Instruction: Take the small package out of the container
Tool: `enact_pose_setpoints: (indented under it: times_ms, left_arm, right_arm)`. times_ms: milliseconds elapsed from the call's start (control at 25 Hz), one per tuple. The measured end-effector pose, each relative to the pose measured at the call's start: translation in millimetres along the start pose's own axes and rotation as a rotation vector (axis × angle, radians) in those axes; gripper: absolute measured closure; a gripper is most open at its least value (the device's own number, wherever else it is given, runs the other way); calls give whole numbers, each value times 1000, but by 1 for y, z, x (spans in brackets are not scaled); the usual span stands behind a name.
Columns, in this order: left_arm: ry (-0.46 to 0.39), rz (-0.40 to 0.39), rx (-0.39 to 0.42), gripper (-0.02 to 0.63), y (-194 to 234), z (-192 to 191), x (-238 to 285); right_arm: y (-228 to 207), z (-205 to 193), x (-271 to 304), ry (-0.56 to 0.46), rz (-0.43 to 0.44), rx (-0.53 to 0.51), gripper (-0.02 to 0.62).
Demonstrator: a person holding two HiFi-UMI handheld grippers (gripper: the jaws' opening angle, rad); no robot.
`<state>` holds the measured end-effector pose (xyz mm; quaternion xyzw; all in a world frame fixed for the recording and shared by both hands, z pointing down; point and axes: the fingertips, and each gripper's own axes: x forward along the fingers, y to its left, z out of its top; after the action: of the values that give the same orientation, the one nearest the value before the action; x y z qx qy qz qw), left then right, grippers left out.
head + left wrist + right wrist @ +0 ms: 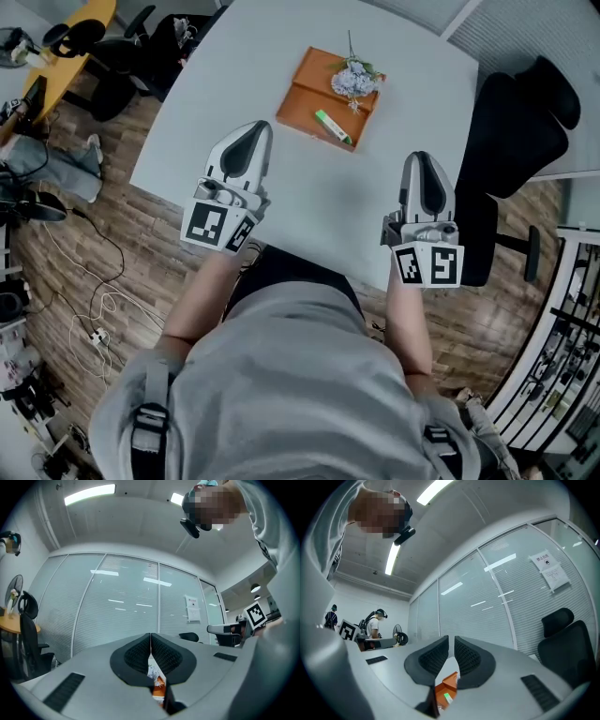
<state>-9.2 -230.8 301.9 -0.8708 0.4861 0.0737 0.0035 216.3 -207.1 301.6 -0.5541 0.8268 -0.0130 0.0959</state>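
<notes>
An orange flat container (309, 94) lies on the white table (234, 66), far from me. In it are a small green package (333, 127) and a sprig of pale blue flowers (354, 80). My left gripper (259, 127) hovers near the table's front edge, left of the container and well short of it, jaws shut and empty. My right gripper (418, 159) hangs at the front right, jaws all but closed and empty. Between the left gripper's (150, 637) pads I glimpse the container (159, 686) and flowers (153, 671). Below the right gripper (451, 641) show the container (449, 682) and package (448, 697).
A black office chair (511, 141) stands close to the table's right edge. Wooden floor with cables (89, 309) lies to the left, and a yellow table (75, 42) with dark chairs is at the far left. Glass partitions (117, 606) ring the room; a person (375, 623) stands far off.
</notes>
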Motion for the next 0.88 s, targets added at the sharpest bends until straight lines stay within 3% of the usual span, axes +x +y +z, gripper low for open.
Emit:
enact_pose_setpoints:
  times_ms: [280,880]
  left_arm:
    - [21,-79,-18,586,7,-4,24]
    - [73,-73,-56,586,47,-53,54]
  right_arm:
    - [6,-7,18,42,-26,-6,529]
    - [5,-70,77,164,27,0,528]
